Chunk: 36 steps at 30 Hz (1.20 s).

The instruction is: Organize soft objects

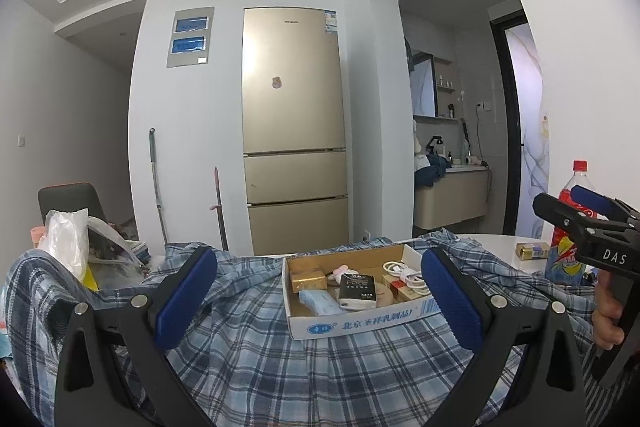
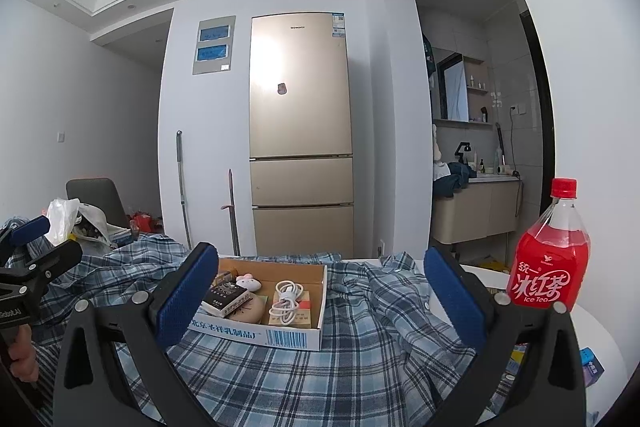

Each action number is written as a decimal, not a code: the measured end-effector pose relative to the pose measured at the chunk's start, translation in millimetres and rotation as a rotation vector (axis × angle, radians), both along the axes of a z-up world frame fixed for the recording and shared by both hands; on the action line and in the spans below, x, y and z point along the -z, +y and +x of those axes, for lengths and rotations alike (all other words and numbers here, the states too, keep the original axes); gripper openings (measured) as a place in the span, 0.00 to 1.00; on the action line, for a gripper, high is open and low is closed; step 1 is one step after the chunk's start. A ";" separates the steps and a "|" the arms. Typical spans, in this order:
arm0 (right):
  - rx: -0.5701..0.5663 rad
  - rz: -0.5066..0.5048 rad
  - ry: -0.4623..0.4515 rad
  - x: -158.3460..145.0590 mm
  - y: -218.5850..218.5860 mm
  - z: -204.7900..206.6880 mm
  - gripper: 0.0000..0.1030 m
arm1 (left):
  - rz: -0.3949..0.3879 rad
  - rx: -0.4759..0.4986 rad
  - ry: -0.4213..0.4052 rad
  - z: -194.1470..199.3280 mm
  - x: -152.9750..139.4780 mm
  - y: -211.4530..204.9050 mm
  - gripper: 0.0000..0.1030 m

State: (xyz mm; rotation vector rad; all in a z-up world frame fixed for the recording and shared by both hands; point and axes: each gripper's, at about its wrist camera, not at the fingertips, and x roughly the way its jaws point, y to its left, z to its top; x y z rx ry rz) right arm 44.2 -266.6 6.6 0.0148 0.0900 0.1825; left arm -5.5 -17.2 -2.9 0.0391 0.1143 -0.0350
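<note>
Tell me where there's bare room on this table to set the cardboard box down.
Bare white table shows only right of the plaid shirt, just left of the iced tea bottle. Elsewhere is crowded: the shirt lies under the cardboard box, and plastic bags fill the left end.

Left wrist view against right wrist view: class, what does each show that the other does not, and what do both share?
Only the left wrist view shows the small gold box lying on the white table by the bottle, and the right gripper from the side.

Only the right wrist view shows the bottle's full Ice Tea label and the left gripper from the side.

Both show the plaid shirt spread over the table, the cardboard box resting on it, the white cable inside, the red bottle and the gold fridge. Both grippers are open.
</note>
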 end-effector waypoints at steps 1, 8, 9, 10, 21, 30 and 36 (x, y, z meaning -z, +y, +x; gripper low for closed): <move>0.000 0.000 -0.002 0.0 0.0 -0.4 1.00 | 0.002 0.001 0.002 0.5 -0.2 -0.2 1.00; 0.001 0.004 -0.007 -0.1 -0.7 -1.0 1.00 | 0.004 -0.001 0.000 0.7 -0.6 -1.2 1.00; 0.002 0.004 -0.007 0.1 -0.7 -1.0 1.00 | 0.004 -0.002 0.000 0.8 -1.0 -1.2 1.00; 0.002 0.005 -0.007 0.3 -0.7 -0.9 1.00 | 0.003 -0.002 0.001 0.8 -1.0 -1.0 1.00; 0.000 0.015 -0.006 1.8 -0.9 -2.4 1.00 | -0.013 -0.013 -0.002 0.6 -1.0 1.6 1.00; 0.001 0.016 -0.006 1.2 -1.1 -1.8 1.00 | -0.013 -0.014 0.001 1.4 -0.7 2.3 1.00; 0.000 0.016 -0.004 1.4 -1.1 -1.8 1.00 | -0.016 -0.015 0.004 1.8 -0.3 2.7 1.00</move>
